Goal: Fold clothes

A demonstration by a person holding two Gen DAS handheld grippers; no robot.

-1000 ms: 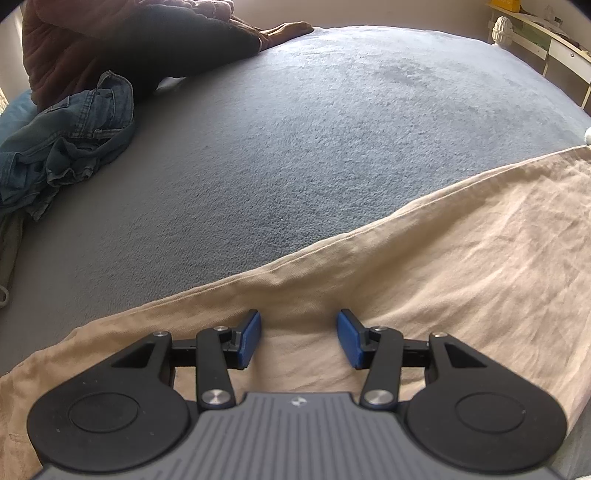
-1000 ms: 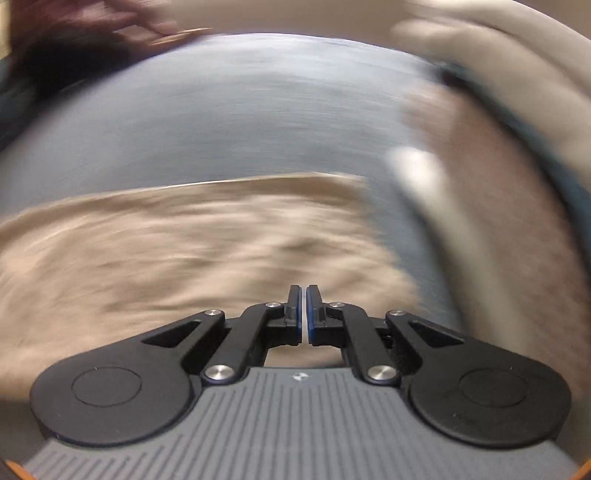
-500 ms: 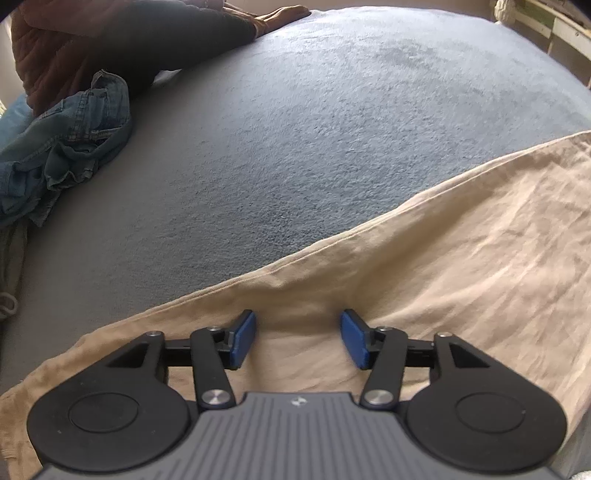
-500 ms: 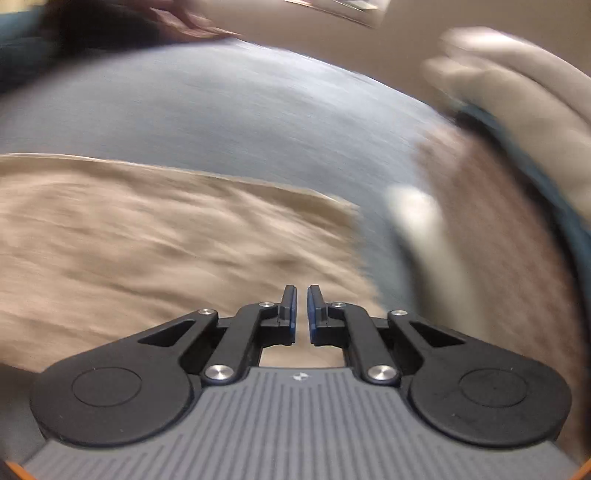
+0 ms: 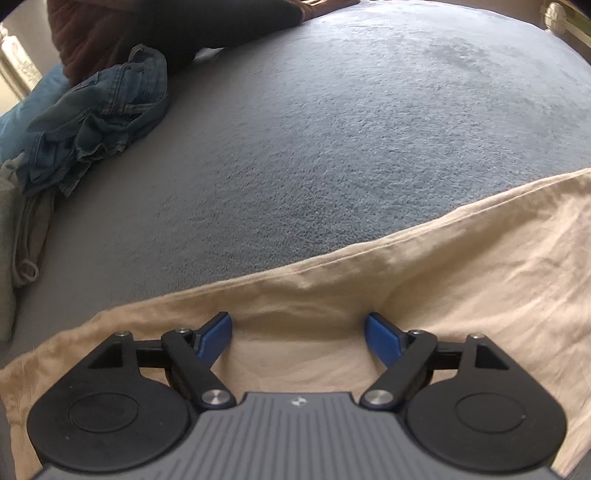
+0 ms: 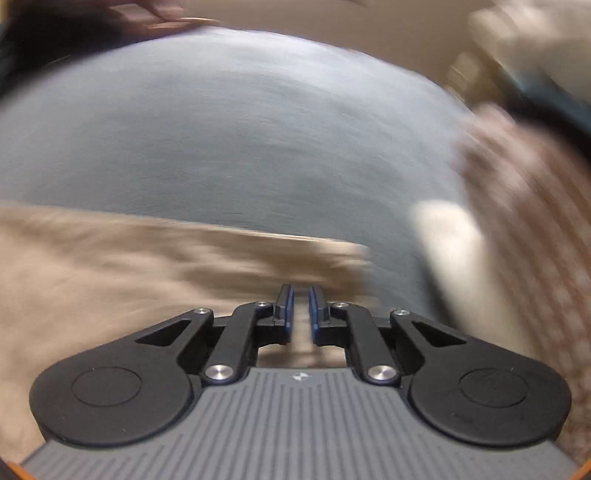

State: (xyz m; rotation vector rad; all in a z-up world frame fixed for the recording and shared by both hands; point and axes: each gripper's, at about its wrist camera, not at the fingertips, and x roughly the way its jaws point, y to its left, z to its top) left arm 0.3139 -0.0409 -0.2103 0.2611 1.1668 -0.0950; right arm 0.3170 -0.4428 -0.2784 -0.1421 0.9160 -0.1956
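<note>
- At the far left of the left wrist view, a crumpled pair of jeans [image 5: 99, 114] lies heaped on the grey bed [image 5: 332, 147], with a pale greenish garment [image 5: 22, 229] just below it at the bed's edge; a seated person's dark trouser leg [image 5: 207, 22] shows behind.
- The beige garment [image 5: 461, 295] lies spread flat across the near side of the bed, its far hem running up toward the right.
- The left hand-held gripper [image 5: 298, 334] sits low over the beige cloth near that hem, its blue pads wide apart with nothing between them.
- In the right wrist view, which is smeared by motion, the beige garment [image 6: 129, 277] reaches to a corner just ahead of the right hand-held gripper [image 6: 299, 314].
- The right hand-held gripper's pads stand almost together, with a thin gap; whether cloth is pinched there I cannot tell.
- A patterned brownish cloth [image 6: 535, 240] lies to the right on the bed.
- Judgement: the step in hand looks like taking hold of the beige garment's edge for a fold. The left gripper would need to close on the hem, and both grips should be secure and level before the cloth is carried over.
</note>
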